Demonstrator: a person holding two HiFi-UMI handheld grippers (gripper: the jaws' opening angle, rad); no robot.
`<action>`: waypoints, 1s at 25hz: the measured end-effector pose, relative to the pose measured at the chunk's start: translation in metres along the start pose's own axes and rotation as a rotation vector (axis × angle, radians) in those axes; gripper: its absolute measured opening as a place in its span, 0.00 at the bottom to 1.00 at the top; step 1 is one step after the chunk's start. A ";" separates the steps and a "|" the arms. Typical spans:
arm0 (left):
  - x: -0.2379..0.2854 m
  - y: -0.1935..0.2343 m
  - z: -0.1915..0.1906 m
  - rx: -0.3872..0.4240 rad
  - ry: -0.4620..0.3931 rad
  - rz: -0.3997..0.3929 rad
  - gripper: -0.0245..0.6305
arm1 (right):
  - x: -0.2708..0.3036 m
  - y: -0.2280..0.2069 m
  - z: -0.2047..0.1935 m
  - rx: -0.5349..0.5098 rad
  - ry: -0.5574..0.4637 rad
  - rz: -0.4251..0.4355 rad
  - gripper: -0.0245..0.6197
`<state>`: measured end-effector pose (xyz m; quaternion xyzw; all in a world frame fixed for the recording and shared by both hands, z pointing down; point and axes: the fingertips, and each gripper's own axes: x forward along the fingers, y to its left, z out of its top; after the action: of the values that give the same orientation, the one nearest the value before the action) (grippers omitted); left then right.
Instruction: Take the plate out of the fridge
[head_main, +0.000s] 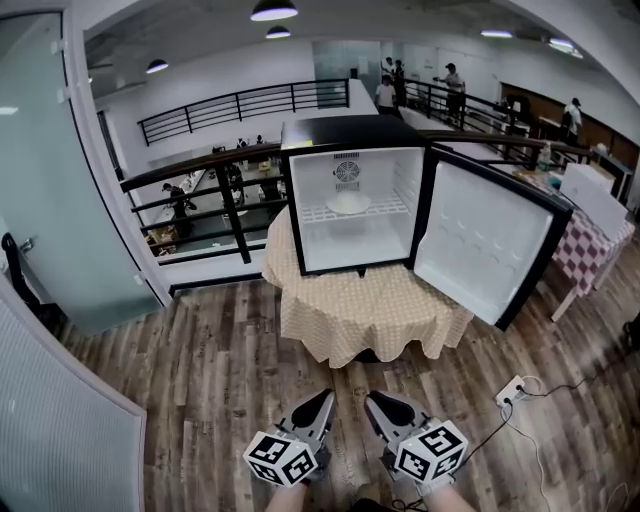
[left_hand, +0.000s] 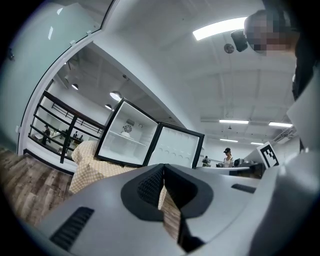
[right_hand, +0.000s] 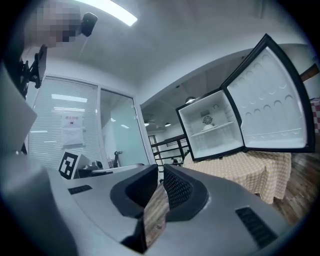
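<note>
Both pairs of fingers are closed on nothing. In the left gripper view, the dark ribbed pads (left_hand: 150, 186) of the left gripper (left_hand: 163, 170) meet at their tips. In the right gripper view, the pads (right_hand: 176, 190) of the right gripper (right_hand: 161, 172) stand all but together. Only a thin strip of wooden floor (head_main: 220, 370) shows through each.

In the head view, the two grippers are held low and side by side at the person's front. Their marker cubes (head_main: 280, 458) are nearest the camera and their tips point forward over the planks.

The plate (head_main: 348, 203), white and round, is well apart from both grippers, straight ahead and higher up. It lies on the white wire shelf (head_main: 370, 212) inside the small black fridge (head_main: 350, 130), just below the round fan on the back wall. Neither gripper touches it.

The fridge door (head_main: 490, 240) hangs wide open to the right, its white inner side facing out. The fridge stands on a table draped in a beige checked cloth (head_main: 370, 310).

A white power strip (head_main: 512, 390) with trailing cables lies on the floor to the right of the grippers. Behind the fridge a dark railing (head_main: 200, 165) runs along a mezzanine edge. A frosted glass partition (head_main: 40, 180) rises at the left, and several people (head_main: 385, 95) stand in the distance under ceiling lights.
</note>
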<state>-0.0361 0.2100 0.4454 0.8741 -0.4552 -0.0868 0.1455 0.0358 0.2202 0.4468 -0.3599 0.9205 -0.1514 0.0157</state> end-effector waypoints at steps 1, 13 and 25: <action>0.007 0.000 0.000 0.001 -0.002 0.005 0.05 | 0.002 -0.006 0.002 0.000 0.000 0.006 0.12; 0.062 0.001 -0.003 0.008 -0.018 0.049 0.05 | 0.016 -0.053 0.019 0.002 -0.005 0.071 0.12; 0.097 0.014 -0.016 0.014 0.018 0.064 0.05 | 0.033 -0.084 0.017 0.016 -0.006 0.049 0.12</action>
<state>0.0125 0.1256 0.4636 0.8609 -0.4822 -0.0708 0.1461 0.0689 0.1353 0.4574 -0.3375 0.9277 -0.1573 0.0254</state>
